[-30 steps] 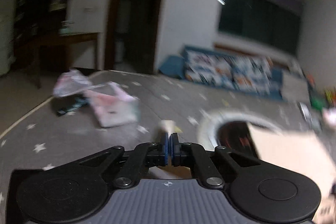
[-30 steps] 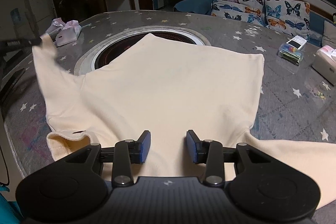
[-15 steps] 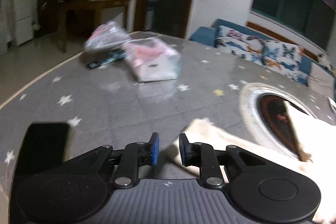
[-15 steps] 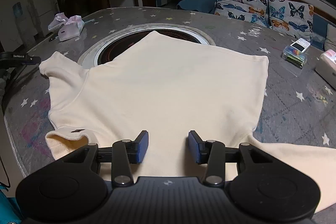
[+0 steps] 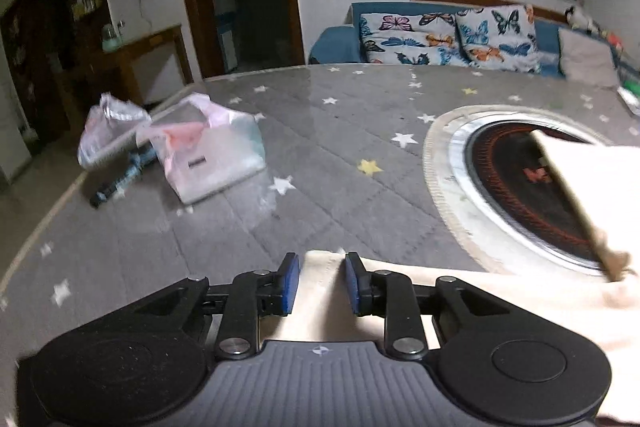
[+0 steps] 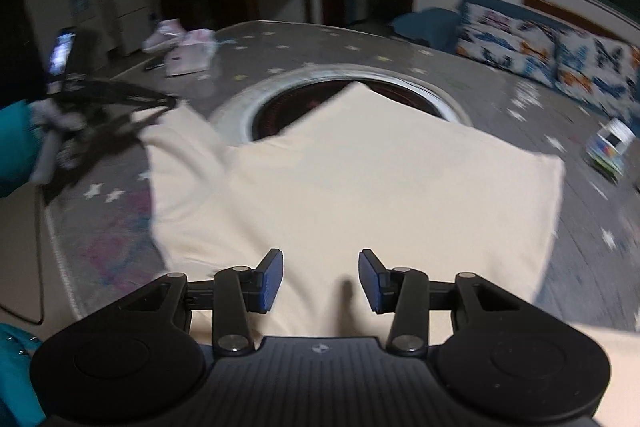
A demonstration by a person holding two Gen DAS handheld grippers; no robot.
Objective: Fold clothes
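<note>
— Cream garment (image 6: 360, 187), where does it lie?
— Spread flat on the grey star-patterned tabletop (image 5: 320, 155), partly covering the round inset burner (image 5: 516, 179).
— And each claw?
— The left claw (image 5: 322, 283) is parted over a sleeve edge, gripping nothing; the right claw (image 6: 320, 279) gapes wide above the near hem.
— Open room?
— Bare tabletop left of the sleeve. Farther off, a plastic bag (image 5: 208, 155) holds something pink; its label is unreadable.

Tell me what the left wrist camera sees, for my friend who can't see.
The open left gripper straddles the edge of a cream fabric garment on a grey star-patterned table. Beyond sit a pink-and-white plastic bag and a round dark inset burner.
</note>
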